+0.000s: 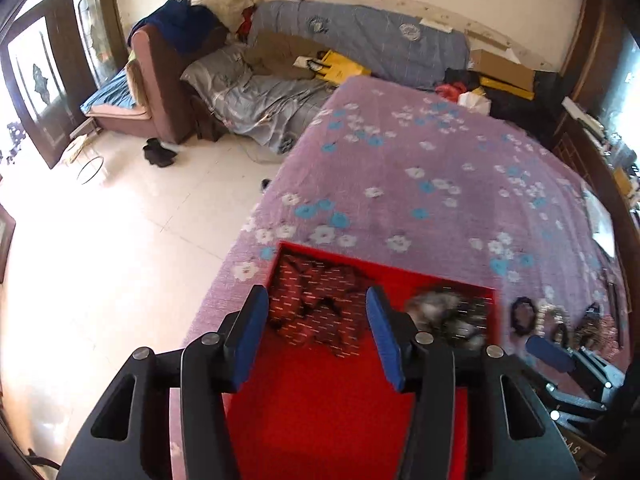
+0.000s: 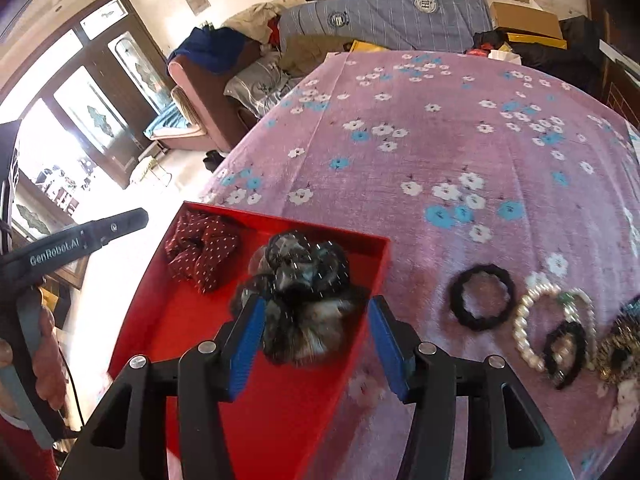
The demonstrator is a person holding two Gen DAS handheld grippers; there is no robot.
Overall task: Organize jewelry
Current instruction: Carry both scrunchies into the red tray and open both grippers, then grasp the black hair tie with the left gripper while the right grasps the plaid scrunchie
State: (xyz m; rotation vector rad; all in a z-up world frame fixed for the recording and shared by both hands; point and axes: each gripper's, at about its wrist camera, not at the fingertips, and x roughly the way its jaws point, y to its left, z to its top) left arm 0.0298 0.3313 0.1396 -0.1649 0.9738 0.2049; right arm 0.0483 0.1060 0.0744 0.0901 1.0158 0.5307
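A red tray (image 2: 176, 320) (image 1: 320, 420) lies on the bed. In it are a dark red dotted scrunchie (image 2: 202, 250) (image 1: 316, 304) and a pile of dark furry scrunchies (image 2: 300, 296) (image 1: 448, 316). My right gripper (image 2: 316, 340) is open over the furry pile, holding nothing. My left gripper (image 1: 318, 336) is open and empty above the tray near the red scrunchie; it also shows at the left of the right wrist view (image 2: 80, 240). On the bed right of the tray lie a black hair tie (image 2: 482, 296), a pearl bracelet (image 2: 528, 320), another black tie (image 2: 566, 352) and a patterned piece (image 2: 618, 352).
The purple flowered bedspread (image 2: 440, 140) covers the bed. Its left edge drops to a white tiled floor (image 1: 120, 240). A cluttered sofa with blue-grey covers (image 1: 320, 52) stands beyond the bed. Dark wooden doors (image 1: 48, 80) are at the far left.
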